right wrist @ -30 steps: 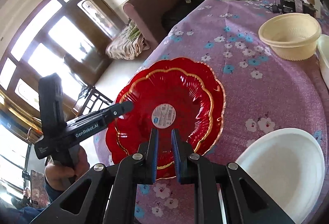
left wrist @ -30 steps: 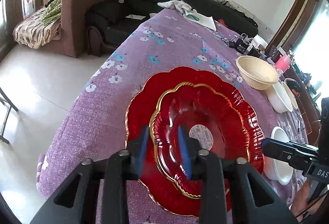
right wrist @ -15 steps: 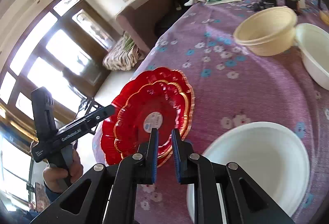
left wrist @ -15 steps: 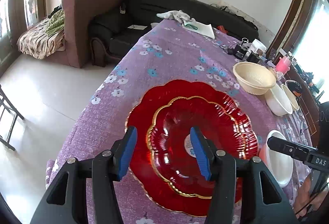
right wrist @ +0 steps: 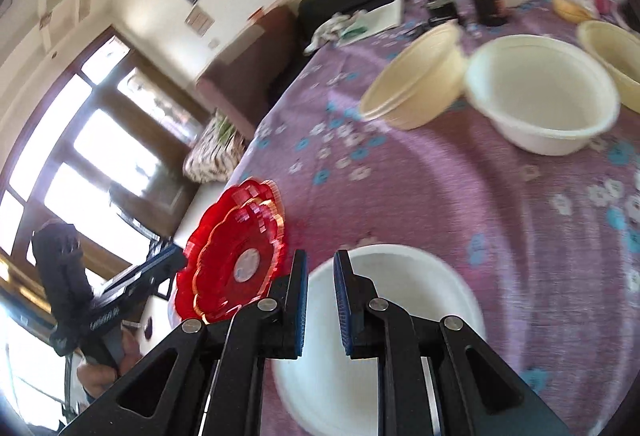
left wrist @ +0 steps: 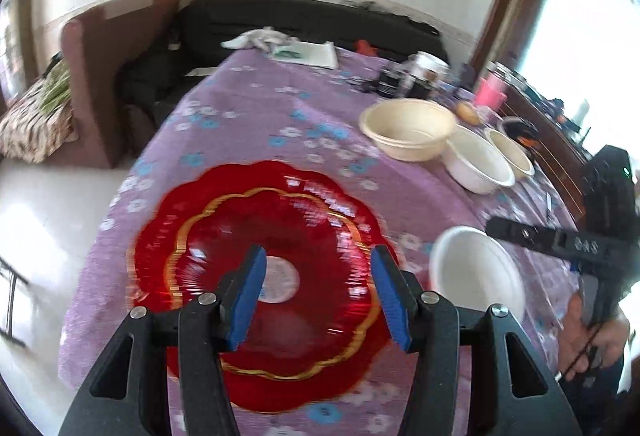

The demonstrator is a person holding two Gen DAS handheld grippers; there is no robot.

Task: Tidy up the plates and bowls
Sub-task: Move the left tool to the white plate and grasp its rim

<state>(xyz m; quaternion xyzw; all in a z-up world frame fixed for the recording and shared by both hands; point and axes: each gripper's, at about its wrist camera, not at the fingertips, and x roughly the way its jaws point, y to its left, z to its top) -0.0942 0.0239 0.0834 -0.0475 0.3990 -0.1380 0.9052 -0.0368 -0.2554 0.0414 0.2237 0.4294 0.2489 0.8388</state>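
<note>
The two red plates (left wrist: pixel 260 264) sit nested, the smaller inside the larger, near the corner of the purple flowered tablecloth (left wrist: pixel 256 124), close to the table's edge. The left gripper (left wrist: pixel 316 292) hovers above them with its jaws spread wide and nothing between them. Just beside the plates, toward the person's right, lies a white bowl (right wrist: pixel 384 320), and the right gripper (right wrist: pixel 320 296) hangs over its near rim with the jaws only a little apart, gripping nothing that I can see. Farther up the table three more bowls cluster together: a cream bowl (right wrist: pixel 416 80), a white bowl (right wrist: pixel 544 92) touching it, and another cream one (right wrist: pixel 612 52) behind, with jars and a pink cup beyond.

My worry is that narrow gap. If the right gripper goes down for the rim as it stands, the fingers may land on top of the edge instead of either side of it, and the light bowl will tip or skid toward the plates. The plates worry me too: they are near the table's edge, so a bump from either gripper could send them over. Both views are smeared, so aim may be off.
</note>
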